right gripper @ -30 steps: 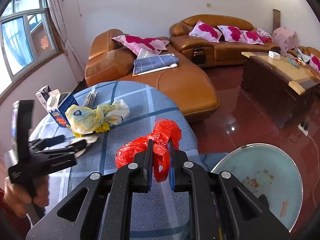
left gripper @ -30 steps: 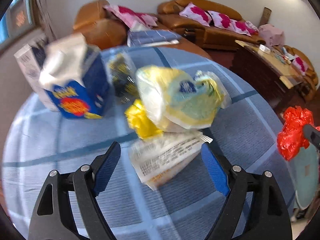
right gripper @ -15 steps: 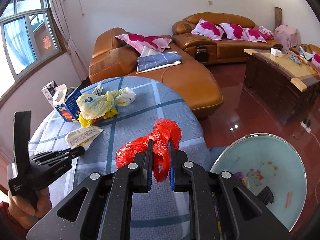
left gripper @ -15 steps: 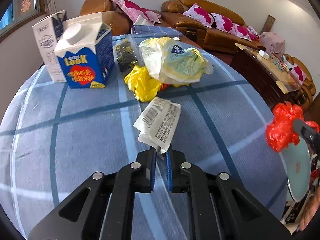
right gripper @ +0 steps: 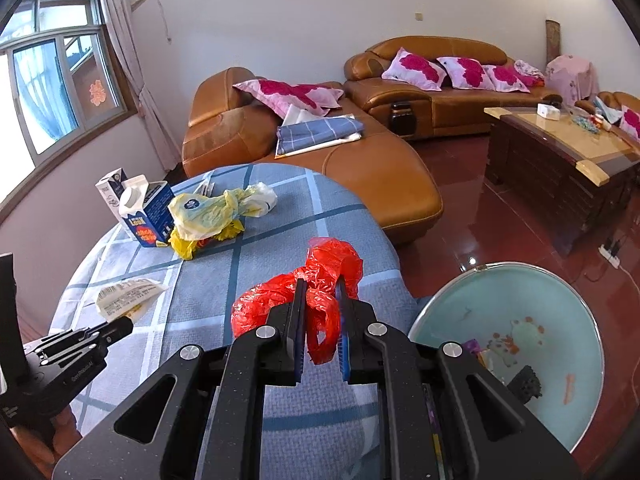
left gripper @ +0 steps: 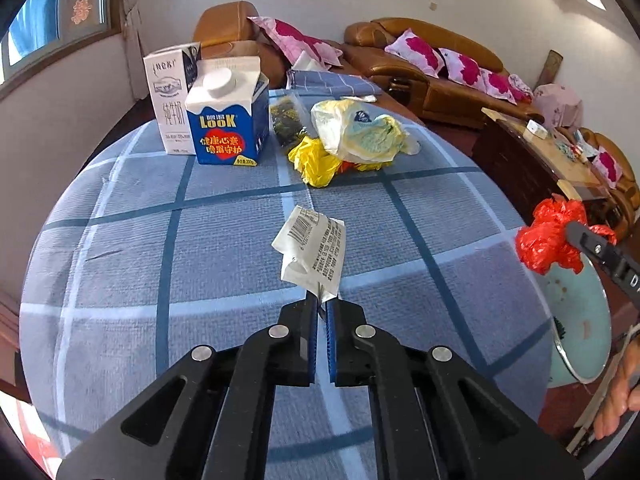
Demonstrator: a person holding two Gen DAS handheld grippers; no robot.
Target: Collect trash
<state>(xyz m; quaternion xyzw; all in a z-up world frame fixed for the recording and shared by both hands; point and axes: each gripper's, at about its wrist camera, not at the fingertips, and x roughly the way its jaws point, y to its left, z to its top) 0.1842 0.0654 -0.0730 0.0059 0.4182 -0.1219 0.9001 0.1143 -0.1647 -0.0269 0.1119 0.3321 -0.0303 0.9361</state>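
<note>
My left gripper (left gripper: 322, 300) is shut on the near corner of a white printed wrapper (left gripper: 314, 251), held just above the blue checked tablecloth (left gripper: 160, 264). The same wrapper (right gripper: 127, 295) shows at the left gripper's tip in the right wrist view. My right gripper (right gripper: 320, 292) is shut on a crumpled red plastic bag (right gripper: 320, 276), held over the table's right edge. Beside and below it stands a light blue bin (right gripper: 516, 300) with some scraps inside. The red bag (left gripper: 548, 236) also appears at the right of the left wrist view.
At the table's far side stand a blue milk carton (left gripper: 228, 120) and a white carton (left gripper: 170, 100), with a dark packet (left gripper: 286, 120), a pale yellow bag (left gripper: 360, 132) and a yellow wrapper (left gripper: 316, 160). Brown sofas (right gripper: 360, 168) and a wooden coffee table (right gripper: 560, 160) lie beyond.
My left gripper shut on the white wrapper and drew it back toward me, away from the pile. The right gripper with the red bag shifted slightly.
</note>
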